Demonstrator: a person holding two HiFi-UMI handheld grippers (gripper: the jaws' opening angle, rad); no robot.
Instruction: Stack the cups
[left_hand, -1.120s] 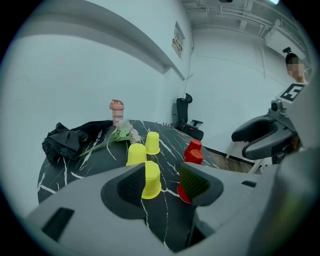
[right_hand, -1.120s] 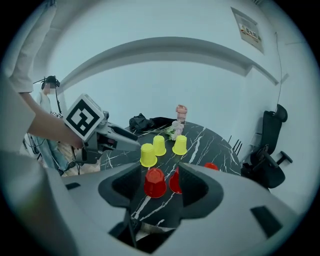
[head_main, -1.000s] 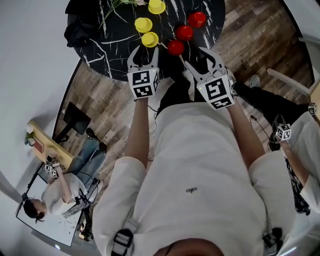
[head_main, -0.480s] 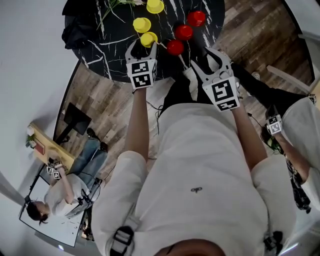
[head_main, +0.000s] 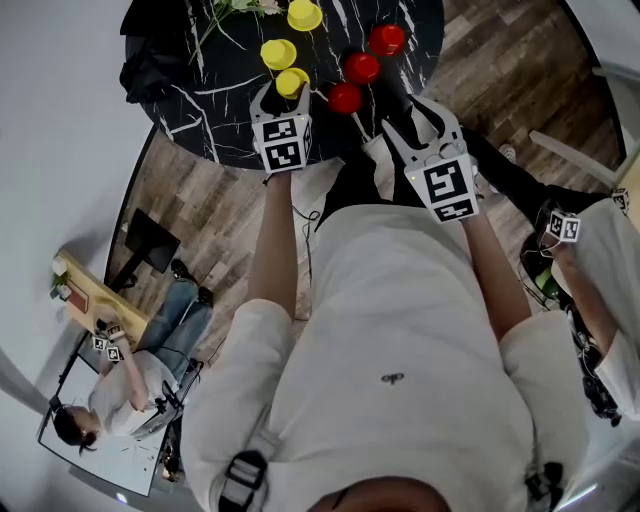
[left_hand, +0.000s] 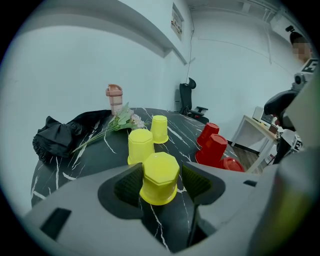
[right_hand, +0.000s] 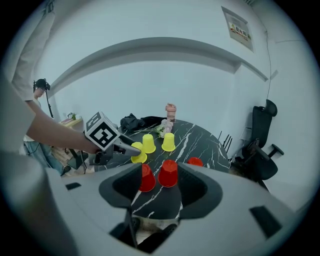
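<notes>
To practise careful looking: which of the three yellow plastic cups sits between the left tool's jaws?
The nearest upside-down yellow plastic cup, between the left tool's jaws, which have just been opening; the other two yellow cups stand farther back.

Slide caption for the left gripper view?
Left gripper, jaws just opened, straddles an inverted yellow cup on the black table; red cups at right.

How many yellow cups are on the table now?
3 yellow cups: one between the left gripper's open jaws, one just behind it, one farther back beside the flowers. None appears hidden.

White short-sleeved T-shirt; small dark chest logo.
</notes>
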